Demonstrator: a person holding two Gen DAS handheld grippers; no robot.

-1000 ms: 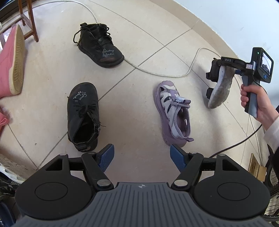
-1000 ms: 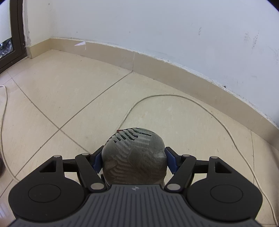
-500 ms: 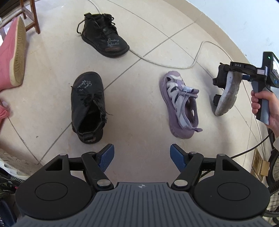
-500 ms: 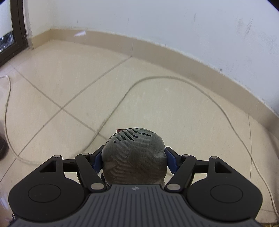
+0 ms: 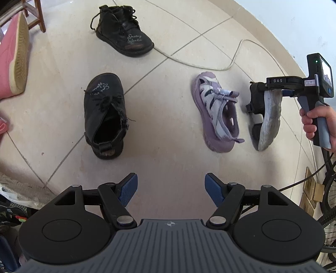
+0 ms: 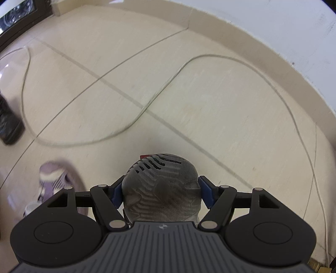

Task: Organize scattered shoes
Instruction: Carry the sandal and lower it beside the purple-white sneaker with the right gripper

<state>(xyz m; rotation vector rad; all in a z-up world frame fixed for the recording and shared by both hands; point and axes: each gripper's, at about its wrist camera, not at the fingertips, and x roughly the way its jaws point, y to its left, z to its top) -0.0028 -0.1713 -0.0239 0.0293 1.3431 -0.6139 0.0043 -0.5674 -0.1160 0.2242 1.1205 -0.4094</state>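
The tiled floor (image 5: 168, 130) fills both views, cream with dark grout lines, and a pale cable (image 6: 117, 134) loops across it. Only the right wrist view shows the white wall (image 6: 273, 25) and its skirting ahead of the right gripper (image 6: 160, 192); only the left wrist view shows a pink shoe (image 5: 12, 61) standing on edge far to the left of the left gripper (image 5: 171, 188), with wooden chair legs (image 5: 34, 15) beyond it.

Ahead and left of the left gripper lies a black boot (image 5: 104, 114), opening toward the camera. A second black boot (image 5: 124, 31) sits farther ahead, well apart from the first; the right wrist view catches only a blurred dark edge of it at far left. Ahead and right of the left gripper rests a purple sandal (image 5: 217, 112), seen in the right wrist view as a purple blur at lower left.

Just beside that sandal, to its right, a black sandal with a grey sole (image 5: 267, 117) hangs toe-up and turned on its side in the right gripper, held by a person's hand (image 5: 317, 124). Whether its heel touches the floor cannot be told. In the right wrist view the blue pads press both sides of its ribbed sole.

The left gripper hangs above bare floor, jaws spread wide, holding nothing.
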